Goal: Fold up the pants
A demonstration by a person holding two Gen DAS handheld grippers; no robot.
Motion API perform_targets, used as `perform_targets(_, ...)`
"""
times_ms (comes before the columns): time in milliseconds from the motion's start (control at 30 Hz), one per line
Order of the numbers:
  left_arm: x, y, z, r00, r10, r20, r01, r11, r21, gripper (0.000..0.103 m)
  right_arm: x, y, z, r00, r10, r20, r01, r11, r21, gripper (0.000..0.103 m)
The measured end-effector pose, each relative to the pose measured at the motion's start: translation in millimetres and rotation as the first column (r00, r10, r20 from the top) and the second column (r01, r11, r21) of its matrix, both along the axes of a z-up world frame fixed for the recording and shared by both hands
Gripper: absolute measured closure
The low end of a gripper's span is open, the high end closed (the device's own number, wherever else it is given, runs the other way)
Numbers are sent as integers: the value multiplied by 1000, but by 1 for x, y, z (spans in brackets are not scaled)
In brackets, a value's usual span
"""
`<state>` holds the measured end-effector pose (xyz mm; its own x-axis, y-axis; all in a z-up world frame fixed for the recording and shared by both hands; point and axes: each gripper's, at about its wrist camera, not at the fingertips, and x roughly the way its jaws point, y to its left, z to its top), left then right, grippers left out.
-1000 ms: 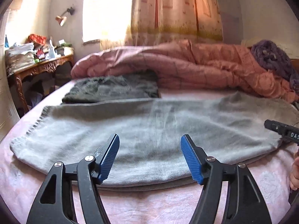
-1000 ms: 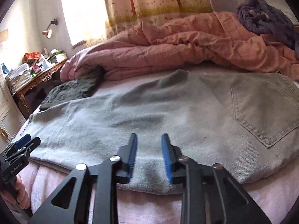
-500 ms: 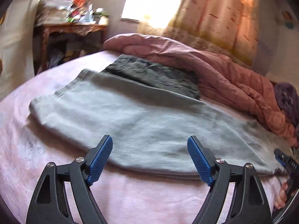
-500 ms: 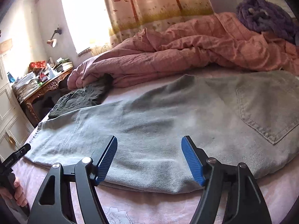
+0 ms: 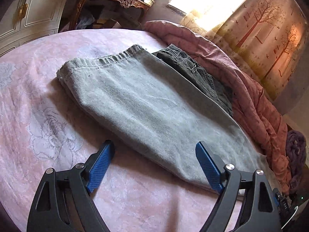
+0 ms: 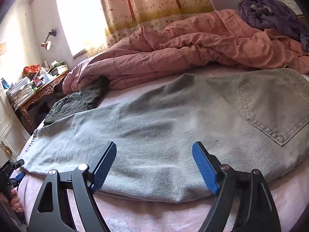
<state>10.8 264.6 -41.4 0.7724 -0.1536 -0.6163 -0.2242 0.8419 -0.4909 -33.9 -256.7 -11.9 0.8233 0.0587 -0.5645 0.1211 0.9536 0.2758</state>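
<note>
Pink bedsheet (image 5: pixel 135 197) | left gripper (image 5: pixel 154 166) wide, jaws just opened, holding nothing | right gripper (image 6: pixel 154 166) likewise, over the fold edge | grey pants (image 6: pixel 173 119) flat, legs stacked | dark garment (image 5: pixel 193 71), pink quilt (image 6: pixel 193 46) behind.

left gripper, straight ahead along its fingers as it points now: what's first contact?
Most likely the light grey jeans. The left gripper is open, jaws having just been opening, nothing between them, angled down at the jeans' near folded edge. It might touch the pink bedsheet just short of that edge; depth is unclear.
</note>
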Motion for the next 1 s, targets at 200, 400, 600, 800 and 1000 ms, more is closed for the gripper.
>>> perform_targets(200,26,13,-3,999,21,-25,-22,999,-38,1,3,-3,-4,1000,-4,-20,4,1000,19,21)
perform_targets(400,41,45,-7,994,108,-13,-109,978,-181,1,4,-4,-5,1000,-3,-24,3,1000,24,21)
perform_targets(600,37,53,-7,982,190,1,-187,965,-184,14,4,-3,-5,1000,1,-24,0,1000,27,21)
perform_targets(800,34,56,-10,976,219,-14,-219,963,-156,58,4,9,-4,998,48,-36,-48,999,-17,21)
perform_targets(1000,47,58,-9,980,200,-12,-199,966,-167,34,4,11,-3,998,55,-33,-56,998,-26,21)
